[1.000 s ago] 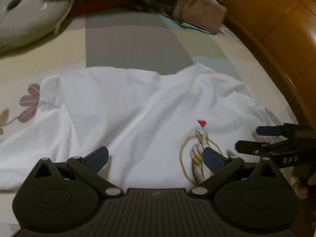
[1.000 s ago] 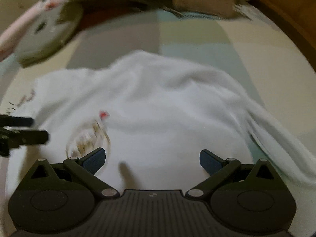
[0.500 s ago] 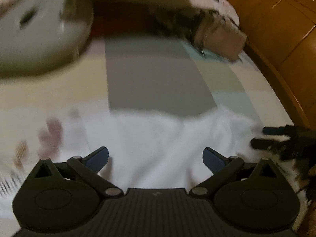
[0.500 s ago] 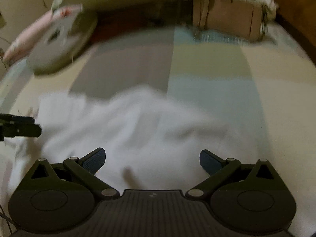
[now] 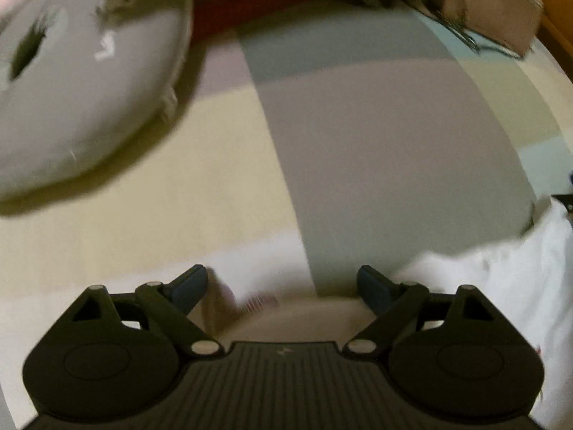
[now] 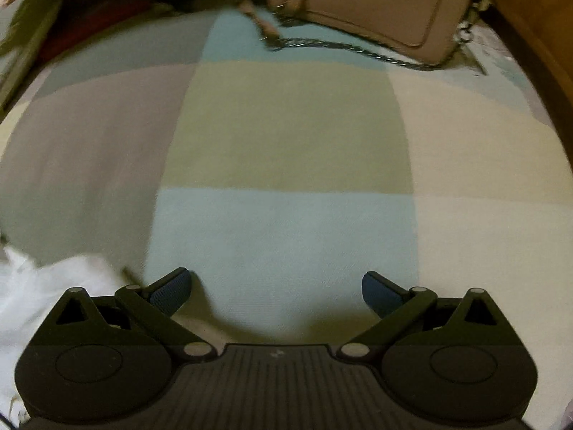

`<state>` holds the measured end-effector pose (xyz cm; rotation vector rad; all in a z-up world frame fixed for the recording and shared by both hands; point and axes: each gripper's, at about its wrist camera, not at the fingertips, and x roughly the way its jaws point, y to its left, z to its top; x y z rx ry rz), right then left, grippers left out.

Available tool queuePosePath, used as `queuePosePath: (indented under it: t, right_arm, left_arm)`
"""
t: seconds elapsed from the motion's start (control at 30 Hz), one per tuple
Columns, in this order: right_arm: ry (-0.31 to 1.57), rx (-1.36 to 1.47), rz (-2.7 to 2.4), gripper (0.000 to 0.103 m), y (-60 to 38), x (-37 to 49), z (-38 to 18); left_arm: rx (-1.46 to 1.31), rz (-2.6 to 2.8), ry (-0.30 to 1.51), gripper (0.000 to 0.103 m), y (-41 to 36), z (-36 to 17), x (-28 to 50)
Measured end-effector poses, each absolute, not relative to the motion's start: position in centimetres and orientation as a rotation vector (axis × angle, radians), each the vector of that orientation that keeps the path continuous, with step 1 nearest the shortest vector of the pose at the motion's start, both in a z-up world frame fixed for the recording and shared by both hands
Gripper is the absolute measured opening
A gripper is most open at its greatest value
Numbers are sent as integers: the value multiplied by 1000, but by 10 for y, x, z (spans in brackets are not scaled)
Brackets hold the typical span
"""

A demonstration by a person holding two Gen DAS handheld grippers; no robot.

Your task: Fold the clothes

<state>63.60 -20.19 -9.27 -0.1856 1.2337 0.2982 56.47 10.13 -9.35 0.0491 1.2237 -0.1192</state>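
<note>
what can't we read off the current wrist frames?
- White garment: left wrist view, cut off by right edge and tongs body; fold state unknown. Right wrist view shows only a corner.
- Grey round cushion: motion-blurred, cropped at left edge.
- Beige handbag: top cut off.
- Left tongs, right tongs: open, empty.

Patchwork bed [image 6: 286, 125] w/ white garment [image 5: 519, 279], bag [image 6: 376, 3], cushion [image 5: 82, 82].
</note>
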Motion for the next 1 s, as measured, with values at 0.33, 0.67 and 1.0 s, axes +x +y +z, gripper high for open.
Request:
queuePosePath:
  t: [0.33, 0.67, 1.0]
  right_arm:
    - [1225, -220, 466, 103, -196, 579, -73]
    - [1204, -332, 661, 103, -192, 510, -64]
    - [1189, -199, 895, 103, -190, 536, -40]
  left_arm:
    - [96, -253, 1266, 76, 91, -97, 519]
    - [153, -348, 1219, 76, 76, -83, 478]
    - [224, -535, 1172, 76, 63, -66, 469]
